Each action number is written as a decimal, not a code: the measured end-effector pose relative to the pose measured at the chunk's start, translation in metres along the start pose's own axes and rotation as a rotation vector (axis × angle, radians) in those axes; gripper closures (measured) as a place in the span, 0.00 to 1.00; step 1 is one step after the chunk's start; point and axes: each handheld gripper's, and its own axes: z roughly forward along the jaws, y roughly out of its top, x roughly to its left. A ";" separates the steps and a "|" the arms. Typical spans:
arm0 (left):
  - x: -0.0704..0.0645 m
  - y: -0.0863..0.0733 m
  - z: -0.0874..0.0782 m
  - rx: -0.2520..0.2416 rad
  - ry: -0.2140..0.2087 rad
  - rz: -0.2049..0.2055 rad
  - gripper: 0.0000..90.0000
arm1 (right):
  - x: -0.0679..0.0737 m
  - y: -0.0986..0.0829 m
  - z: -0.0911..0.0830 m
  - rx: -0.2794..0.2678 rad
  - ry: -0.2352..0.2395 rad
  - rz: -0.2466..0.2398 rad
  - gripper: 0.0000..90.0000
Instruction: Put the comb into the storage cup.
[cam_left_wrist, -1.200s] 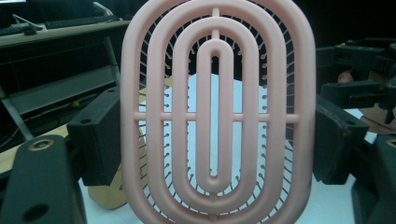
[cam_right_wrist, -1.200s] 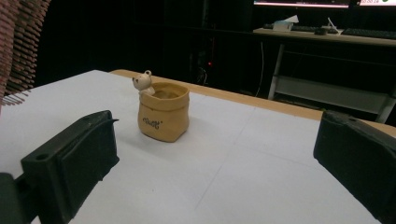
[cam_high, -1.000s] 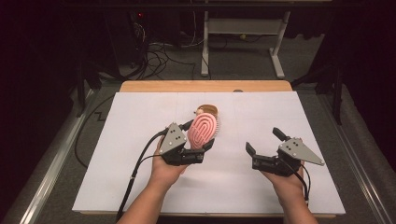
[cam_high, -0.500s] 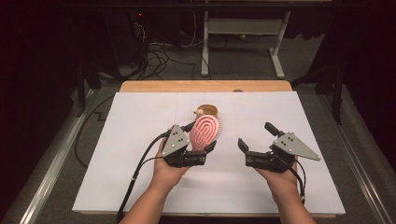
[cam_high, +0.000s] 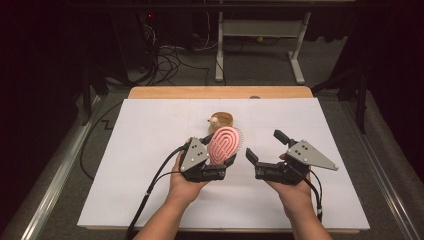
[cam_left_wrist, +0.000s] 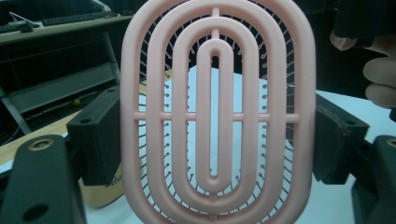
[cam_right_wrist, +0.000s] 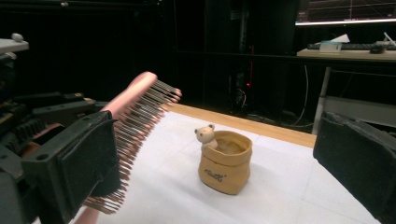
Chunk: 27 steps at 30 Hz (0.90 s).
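I have the pink brush (cam_high: 224, 144) clamped by its sides in my left gripper (cam_high: 220, 161), mid-frame, lifted off the table with its bristles toward my right gripper (cam_high: 265, 150), whose wide-open, empty jaws are ready to take it.

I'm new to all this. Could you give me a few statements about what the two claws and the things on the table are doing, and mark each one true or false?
1. The left claw is clamped on the pink hairbrush. True.
2. The right claw holds the little pot. False: its jaws stand wide open with nothing between them.
3. The small tan pot has a little bear figure at its rim. True.
4. The brush lies flat on the white table cover. False: it is lifted off the cover, held in the left claw.
5. The tan pot stands upright on the cover, beyond the brush in the high view. True.
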 end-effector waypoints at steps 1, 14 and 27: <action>-0.001 0.000 0.000 -0.001 -0.001 -0.001 0.23 | 0.001 0.000 0.001 -0.003 0.006 0.004 0.00; -0.012 -0.003 0.007 -0.002 -0.013 0.007 0.23 | 0.016 0.000 0.011 0.002 0.056 0.019 0.01; -0.017 -0.003 0.008 -0.006 -0.018 0.015 0.23 | 0.023 0.001 0.022 0.028 0.086 0.074 0.15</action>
